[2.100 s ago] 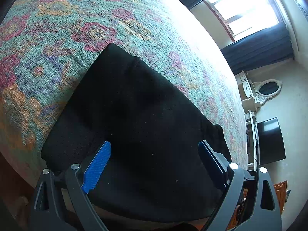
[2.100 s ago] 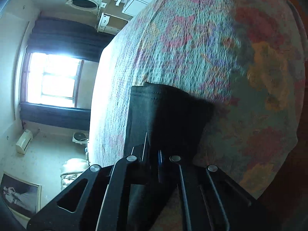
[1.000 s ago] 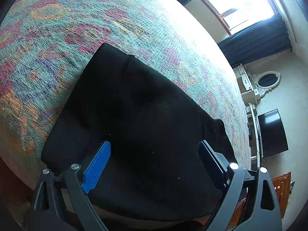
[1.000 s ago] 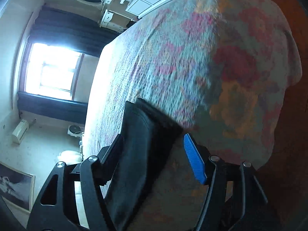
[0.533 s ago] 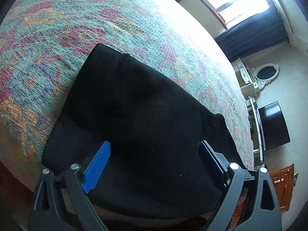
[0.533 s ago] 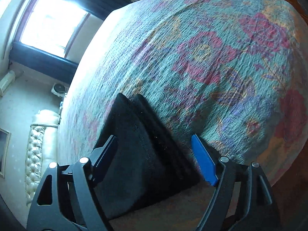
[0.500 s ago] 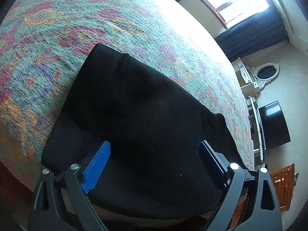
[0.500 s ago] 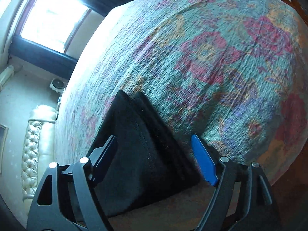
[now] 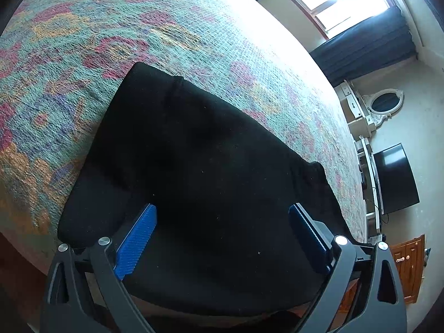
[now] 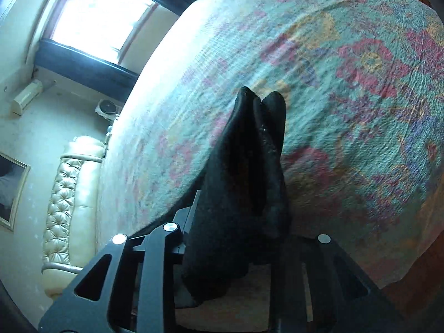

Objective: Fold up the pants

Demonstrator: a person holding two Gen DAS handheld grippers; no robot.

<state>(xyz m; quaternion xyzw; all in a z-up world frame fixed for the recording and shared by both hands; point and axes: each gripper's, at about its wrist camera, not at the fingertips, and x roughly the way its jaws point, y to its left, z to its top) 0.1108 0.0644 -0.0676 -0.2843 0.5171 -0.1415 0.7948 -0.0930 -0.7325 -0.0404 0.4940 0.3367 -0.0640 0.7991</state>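
Note:
The black pants lie folded into a thick block near the front edge of the floral bedspread. My left gripper is open and empty, its blue pads wide apart just above the near part of the pants. In the right wrist view the pants show end-on as a stack of dark layers. My right gripper stands at the pants' near end with the cloth between its fingers. Its fingertips are hidden by the cloth and I cannot tell how tightly they stand.
The bedspread covers the bed in all directions. A bright window with dark curtains, a white dresser with an oval mirror and a black TV stand beyond. A cream tufted sofa is at the left.
My right gripper opened from its earlier grip, swung around the pants' end and now has the cloth between narrower fingers. The left gripper stayed open above the pants.

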